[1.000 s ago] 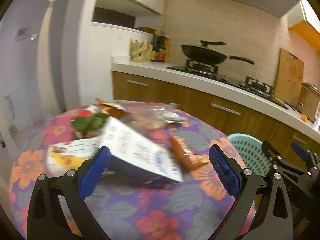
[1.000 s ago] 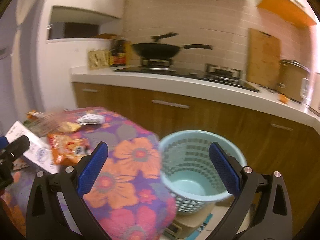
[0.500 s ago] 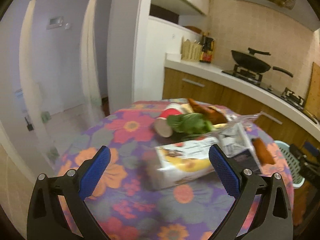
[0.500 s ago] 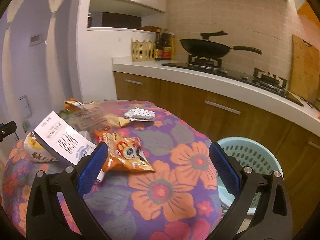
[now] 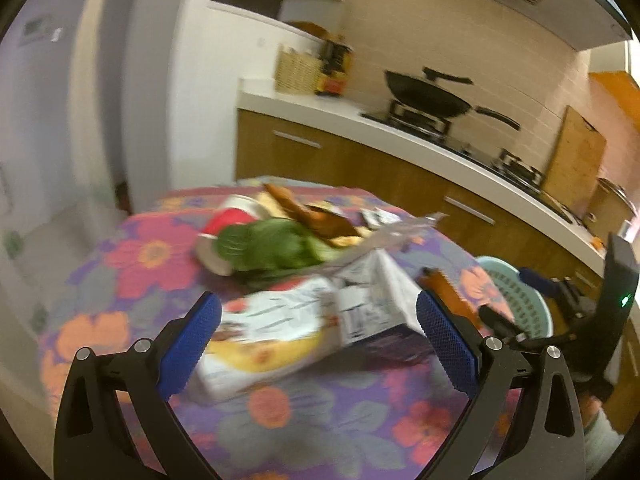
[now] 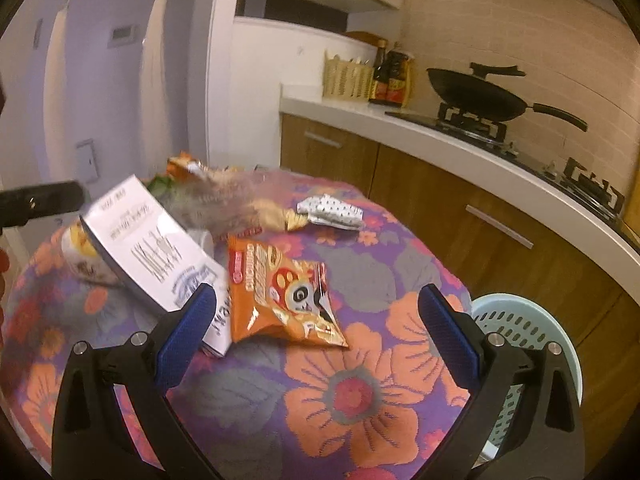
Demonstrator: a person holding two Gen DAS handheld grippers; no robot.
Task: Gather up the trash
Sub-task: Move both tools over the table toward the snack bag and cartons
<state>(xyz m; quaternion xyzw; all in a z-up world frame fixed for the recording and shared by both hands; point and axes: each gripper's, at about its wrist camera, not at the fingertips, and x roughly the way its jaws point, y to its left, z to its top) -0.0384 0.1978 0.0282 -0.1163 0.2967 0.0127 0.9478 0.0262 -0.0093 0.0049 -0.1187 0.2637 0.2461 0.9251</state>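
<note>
Both views swing back toward the pile. I see my left gripper (image 5: 318, 332) wide open, empty, over the white carton (image 5: 304, 328); right gripper (image 6: 318, 330) wide open, empty, above the orange snack bag (image 6: 280, 292). Bin (image 6: 524, 320) beside table (image 6: 360, 400).

Kitchen w/ beige tiled wall (image 6: 520, 20); wood cabinets (image 6: 460, 200) under white counter (image 6: 400, 120); lilac wall (image 5: 48, 100) left.

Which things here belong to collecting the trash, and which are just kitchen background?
Belongs to the job:
orange snack bag
white carton
red paper cup
silver dotted wrapper
blue basket

Just lying about:
black wok
sauce bottles
wicker basket
cutting board
</note>
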